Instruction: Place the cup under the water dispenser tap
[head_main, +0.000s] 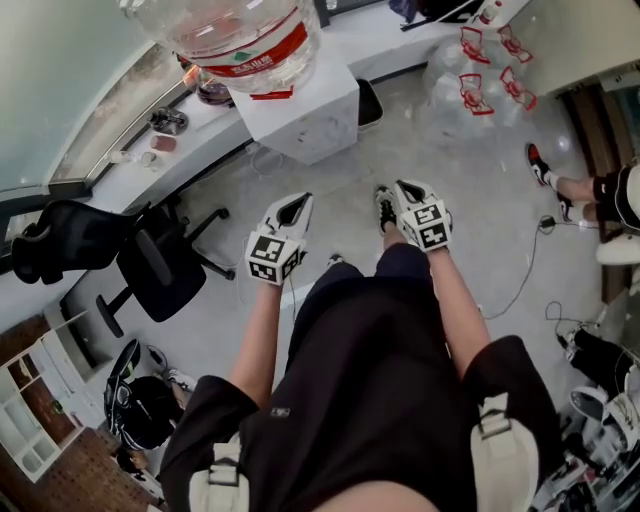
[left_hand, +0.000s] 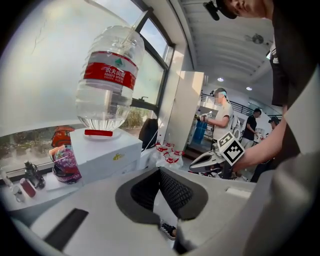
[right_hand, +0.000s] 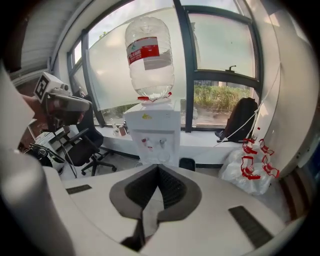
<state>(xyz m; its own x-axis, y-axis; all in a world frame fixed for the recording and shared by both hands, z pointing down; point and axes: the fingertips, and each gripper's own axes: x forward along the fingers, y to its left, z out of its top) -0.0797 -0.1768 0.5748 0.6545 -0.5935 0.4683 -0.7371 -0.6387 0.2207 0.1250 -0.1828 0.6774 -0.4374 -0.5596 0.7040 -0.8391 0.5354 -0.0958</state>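
Grippers both sit empty: your left gripper (head_main: 296, 207) and right gripper (head_main: 402, 190) are held out before you with jaws pressed together on nothing, so neither carries the cup. Ahead and well apart from both stands the water dispenser (right_hand: 152, 131), its bottle (right_hand: 149, 55) on top and its taps (right_hand: 153, 143) facing you. No cup shows plainly in any view, and the space under the taps is too small to read. You're between steps, I'd judge, so next locate the cup, spread one gripper's jaws and take it upright before approaching the taps.
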